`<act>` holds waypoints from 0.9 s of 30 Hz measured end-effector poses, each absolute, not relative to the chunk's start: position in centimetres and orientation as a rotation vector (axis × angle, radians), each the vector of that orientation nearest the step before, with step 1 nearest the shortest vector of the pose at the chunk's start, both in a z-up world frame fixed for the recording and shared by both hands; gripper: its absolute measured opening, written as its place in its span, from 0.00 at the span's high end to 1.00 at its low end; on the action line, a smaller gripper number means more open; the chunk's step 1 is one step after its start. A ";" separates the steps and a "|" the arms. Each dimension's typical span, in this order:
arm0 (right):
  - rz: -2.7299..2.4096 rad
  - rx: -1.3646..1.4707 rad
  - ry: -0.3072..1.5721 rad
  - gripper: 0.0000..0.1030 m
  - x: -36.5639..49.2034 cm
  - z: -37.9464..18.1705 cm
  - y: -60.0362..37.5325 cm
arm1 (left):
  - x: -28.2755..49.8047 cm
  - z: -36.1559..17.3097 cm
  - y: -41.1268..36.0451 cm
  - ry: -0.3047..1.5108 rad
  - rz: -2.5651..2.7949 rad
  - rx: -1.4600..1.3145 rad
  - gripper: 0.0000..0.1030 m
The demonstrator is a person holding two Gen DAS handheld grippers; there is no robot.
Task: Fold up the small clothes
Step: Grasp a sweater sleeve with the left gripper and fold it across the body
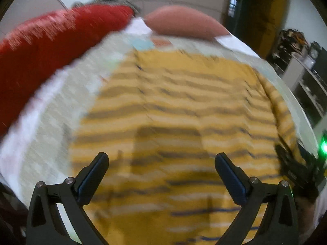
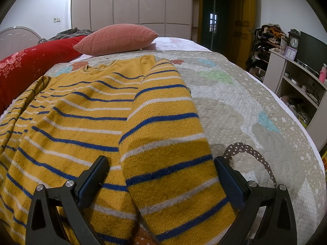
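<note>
- Left wrist view, much blurred by motion: the left gripper (image 1: 161,159) is at the lower middle of the frame, its two black fingers with blue pads spread wide and nothing between them
- Under it and filling the centre of the frame lies the mustard-yellow knitted sweater with blue and white stripes (image 1: 175,110), spread on the pale quilted bedspread with coloured patches (image 1: 51,110)
- In the upper left of the frame is a long red bolster (image 1: 47,36), and at the upper middle a pink corduroy pillow (image 1: 184,22)
- At the right edge a black device with a green light (image 1: 323,148) shows; I cannot tell more about it
- Right wrist view, sharp: the right gripper (image 2: 161,159) stands at the lower middle, jaws wide, one finger on each side of the sweater's sleeve (image 2: 167,143), which is folded over the sweater body and runs from the upper centre down to the bottom of the frame
- The sweater body fills the left half; the bedspread is bare on the right half
- The pink pillow is at the upper centre, the red bolster at the left edge, a white shelf unit with a clock (image 2: 294,40) at the right edge
</note>
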State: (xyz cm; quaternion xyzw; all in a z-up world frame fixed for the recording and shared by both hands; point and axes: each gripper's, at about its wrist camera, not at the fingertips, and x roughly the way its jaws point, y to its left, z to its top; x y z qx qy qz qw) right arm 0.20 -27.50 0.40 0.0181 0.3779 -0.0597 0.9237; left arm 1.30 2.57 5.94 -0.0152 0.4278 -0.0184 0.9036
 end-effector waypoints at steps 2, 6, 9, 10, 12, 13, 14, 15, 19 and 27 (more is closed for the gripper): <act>-0.124 0.034 0.774 0.00 0.2 0.4 -27.5 | 2.9 6.6 4.4 0.866 0.002 0.000 0.00; -0.125 0.033 0.776 0.00 0.2 0.4 -27.6 | 7.3 6.0 7.2 0.878 -0.001 0.032 0.00; -0.132 0.025 0.781 0.00 0.2 0.4 -27.4 | 11.0 5.1 8.2 0.883 -0.026 0.041 0.00; -0.134 0.023 0.782 0.00 0.3 0.3 -27.3 | 12.2 4.8 8.2 0.894 -0.036 0.039 0.00; -0.134 0.024 0.786 0.00 0.4 0.3 -27.2 | 15.3 3.5 8.0 0.946 -0.078 0.028 0.02; -0.135 0.024 0.788 0.00 0.4 0.3 -27.2 | 16.0 3.0 7.8 0.965 -0.085 0.027 0.08; -0.134 0.025 0.790 0.00 0.4 0.3 -27.2 | 17.1 2.1 7.6 1.002 -0.093 0.031 0.36; -0.135 0.024 0.789 0.00 0.4 0.3 -27.2 | 18.1 1.2 7.4 1.054 -0.077 0.047 0.68; -0.136 0.023 0.800 0.00 0.4 0.4 -27.0 | 18.9 1.8 9.5 1.027 -0.015 0.076 0.79; -0.148 0.015 0.790 0.00 0.6 0.3 -26.8 | 21.4 1.8 18.3 1.009 0.167 0.032 0.59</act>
